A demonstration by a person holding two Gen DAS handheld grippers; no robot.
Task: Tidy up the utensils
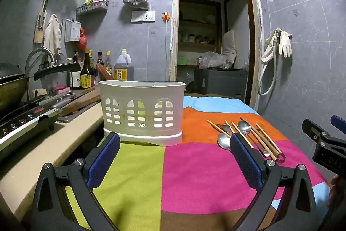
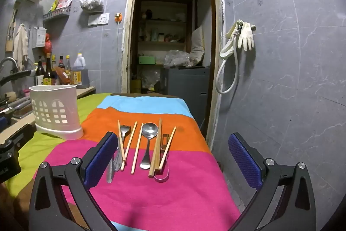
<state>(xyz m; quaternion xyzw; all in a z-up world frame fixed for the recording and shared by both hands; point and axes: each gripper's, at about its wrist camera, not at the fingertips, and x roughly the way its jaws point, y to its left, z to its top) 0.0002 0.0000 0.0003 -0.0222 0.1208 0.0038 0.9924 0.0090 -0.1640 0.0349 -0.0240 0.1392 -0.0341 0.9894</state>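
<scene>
A white utensil caddy (image 1: 141,114) with arched cut-outs stands upright on the green patch of a colour-block cloth (image 1: 194,170) that covers the worktop. To its right, well apart from it, the utensils lie side by side across the orange and pink bands: a fork (image 2: 123,133), a spoon (image 2: 149,138), several wooden chopsticks (image 2: 136,147) and a metal loop-shaped tool (image 2: 163,168) whose kind is hard to make out. A second spoon (image 1: 223,141) shows in the left wrist view, partly behind a finger. The left hand-held gripper (image 1: 174,157) hovers low over the cloth just in front of the caddy, jaws spread wide and holding nothing. The right hand-held gripper (image 2: 173,157) is likewise released and empty, poised above the near ends of the utensils, its left finger (image 2: 101,157) overlapping the fork's handle in the picture. Left of the cloth runs a beige counter (image 1: 43,151) with a stove (image 1: 23,122), a wok and bottles (image 1: 86,73).
</scene>
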